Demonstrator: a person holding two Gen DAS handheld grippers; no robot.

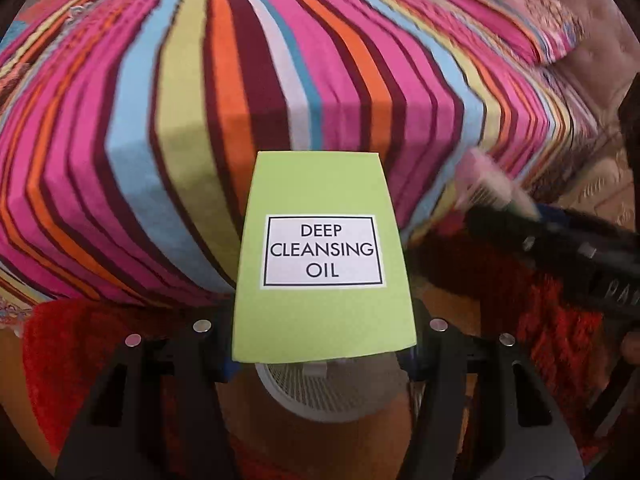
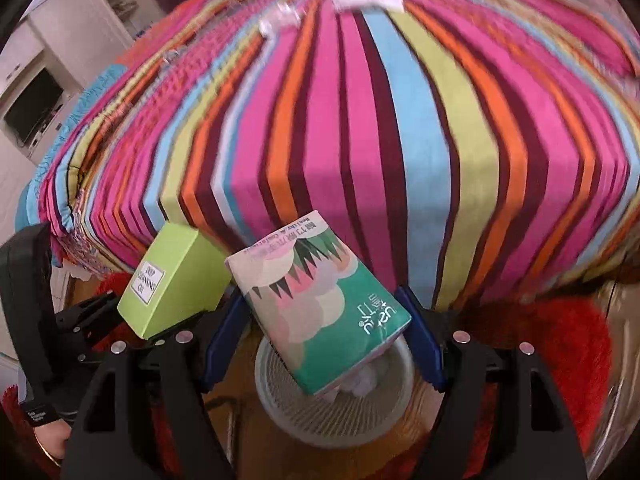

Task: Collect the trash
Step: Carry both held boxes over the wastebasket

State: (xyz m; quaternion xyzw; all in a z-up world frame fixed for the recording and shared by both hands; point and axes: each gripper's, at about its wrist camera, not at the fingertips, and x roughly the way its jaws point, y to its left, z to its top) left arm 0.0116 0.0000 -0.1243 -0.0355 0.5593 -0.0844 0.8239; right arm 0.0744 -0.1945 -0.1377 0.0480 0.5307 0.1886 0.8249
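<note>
My left gripper (image 1: 324, 356) is shut on a lime green "Deep Cleansing Oil" box (image 1: 324, 256), held upright over a white mesh waste basket (image 1: 328, 396). My right gripper (image 2: 320, 344) is shut on a green and pink tissue pack (image 2: 320, 308), tilted above the same basket (image 2: 332, 420), which holds some white crumpled paper. The green box (image 2: 172, 280) and the left gripper (image 2: 96, 320) show at the left of the right wrist view. The right gripper (image 1: 560, 248) with its pack shows blurred at the right of the left wrist view.
A bed with a bright striped cover (image 1: 280, 80) fills the background in both views. White scraps (image 2: 364, 0) lie on its far part. A red shaggy rug (image 2: 560, 352) lies on the floor around the basket. White cabinets and a screen (image 2: 32, 112) stand far left.
</note>
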